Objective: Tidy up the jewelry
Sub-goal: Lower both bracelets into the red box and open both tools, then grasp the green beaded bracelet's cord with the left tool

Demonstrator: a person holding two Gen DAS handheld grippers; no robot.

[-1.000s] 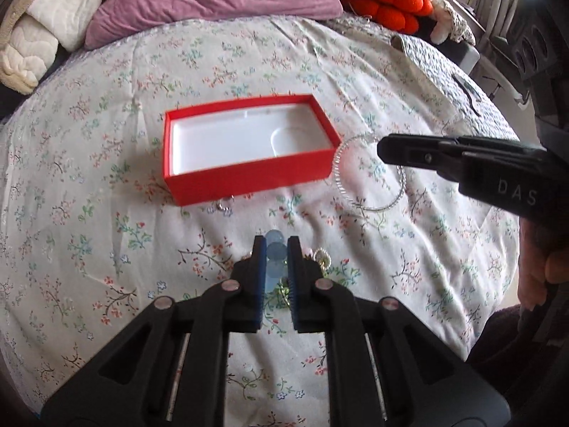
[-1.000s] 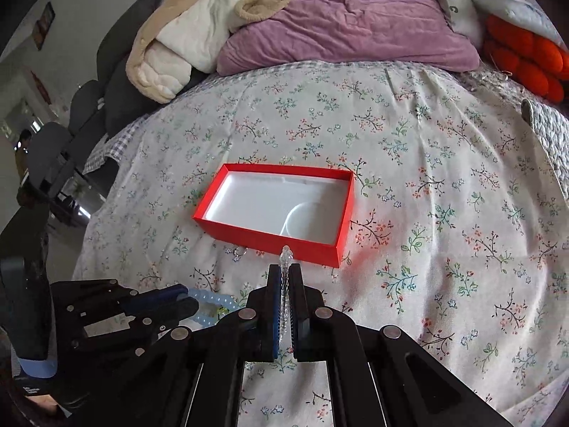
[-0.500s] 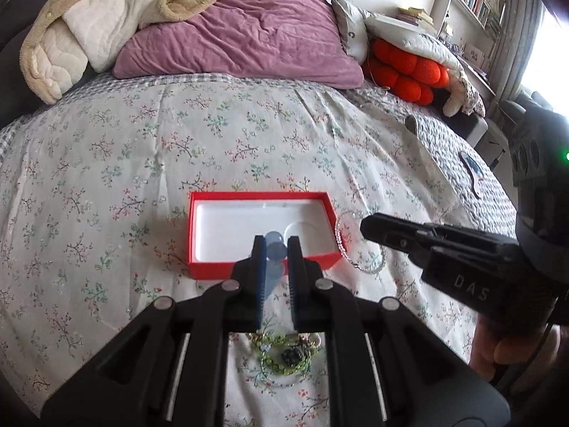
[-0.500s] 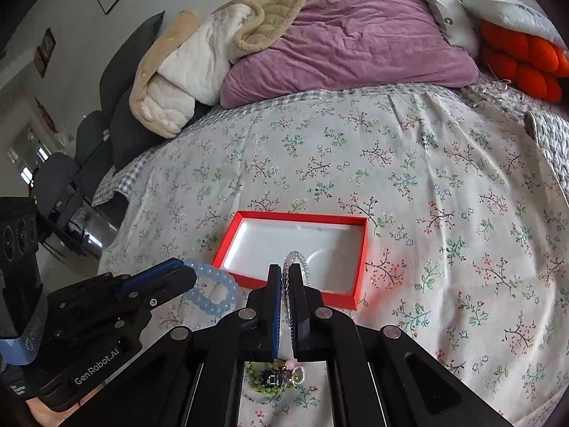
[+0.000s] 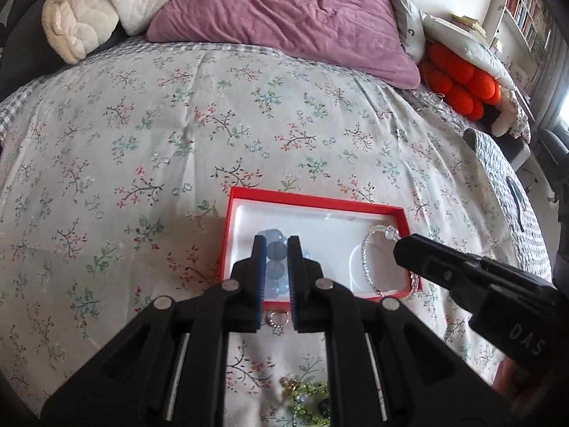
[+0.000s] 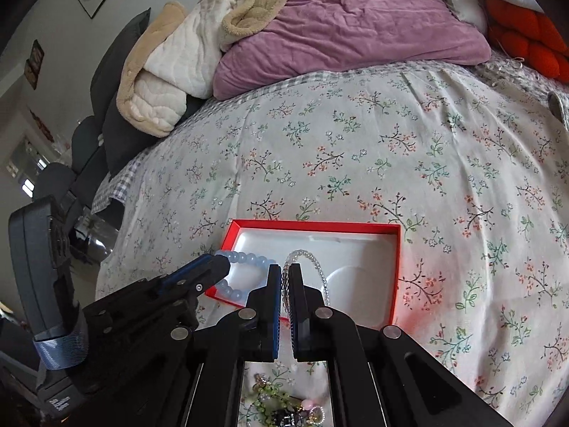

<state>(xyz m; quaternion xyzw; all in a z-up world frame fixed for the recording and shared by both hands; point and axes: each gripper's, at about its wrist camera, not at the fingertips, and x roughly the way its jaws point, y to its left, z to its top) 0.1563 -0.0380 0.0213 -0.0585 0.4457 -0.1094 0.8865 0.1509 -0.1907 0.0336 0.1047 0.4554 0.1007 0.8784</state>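
Two bracelets (image 6: 245, 274), two tongs (image 5: 275, 249)

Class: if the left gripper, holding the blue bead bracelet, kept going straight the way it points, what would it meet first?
Most likely the white floor of the red box, at its left end; depth is hard to judge here.

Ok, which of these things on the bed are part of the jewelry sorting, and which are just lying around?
Part of the job:
red box
blue bead bracelet, in left gripper
clear bead bracelet, in right gripper
green bead jewelry
small ring

Lying about:
purple pillow
beige blanket
orange cushion
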